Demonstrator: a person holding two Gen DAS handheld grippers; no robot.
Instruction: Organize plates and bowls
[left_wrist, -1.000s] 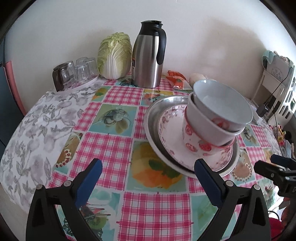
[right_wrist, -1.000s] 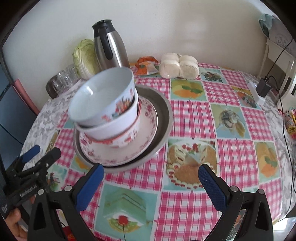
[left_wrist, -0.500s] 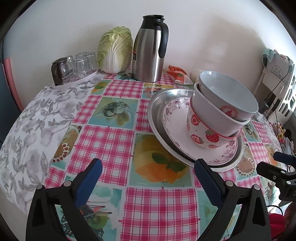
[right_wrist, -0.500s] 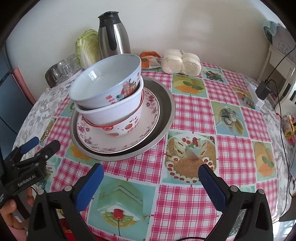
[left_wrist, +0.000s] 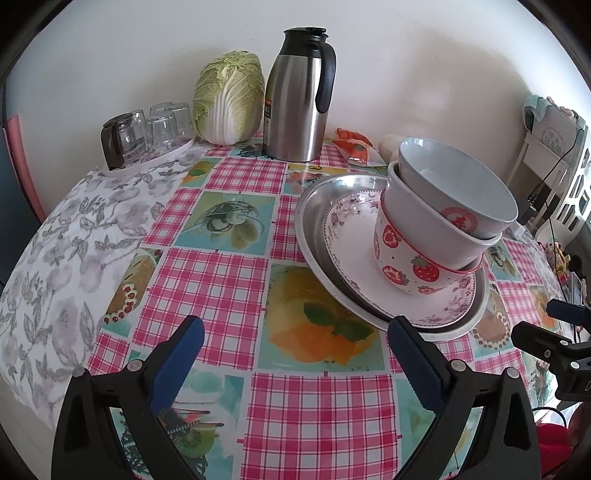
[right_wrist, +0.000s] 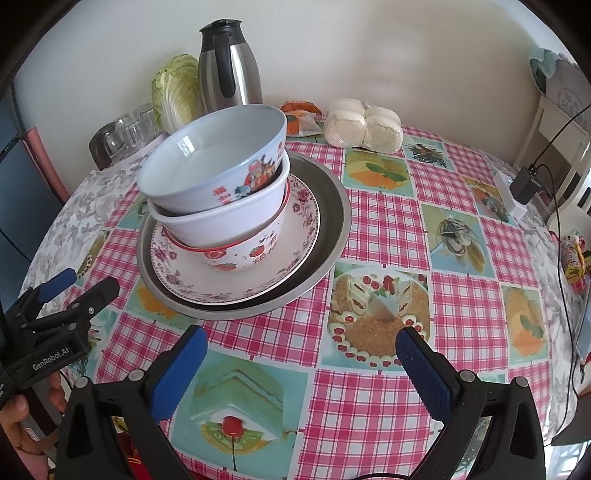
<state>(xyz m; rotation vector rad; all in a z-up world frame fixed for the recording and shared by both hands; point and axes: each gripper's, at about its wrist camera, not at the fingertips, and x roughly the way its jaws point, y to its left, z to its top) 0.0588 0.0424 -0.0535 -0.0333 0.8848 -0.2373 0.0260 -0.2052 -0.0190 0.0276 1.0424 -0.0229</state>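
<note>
A: On the checked tablecloth (right_wrist: 388, 229), what is stacked up?

B: A metal tray (right_wrist: 332, 221) lies flat, with a flowered plate (right_wrist: 299, 236) inside it. On the plate stands a strawberry bowl (left_wrist: 410, 266), a white bowl (right_wrist: 221, 225) sits in that one, and a pale blue bowl (right_wrist: 214, 162) leans tilted on top.

A: And the grippers?

B: The left gripper (left_wrist: 295, 354) hangs near the table's front edge, jaws spread wide with nothing between them, its right finger just before the tray's rim. The right gripper (right_wrist: 301, 365) is released too, empty, in front of the tray over a cake picture.

A: Anything behind the stack?

B: A steel jug (left_wrist: 299, 99) stands upright by the wall, a cabbage (left_wrist: 229, 99) just beside it, upturned glasses (left_wrist: 162, 125) further left, and bagged buns (right_wrist: 364, 125) to the right
</note>
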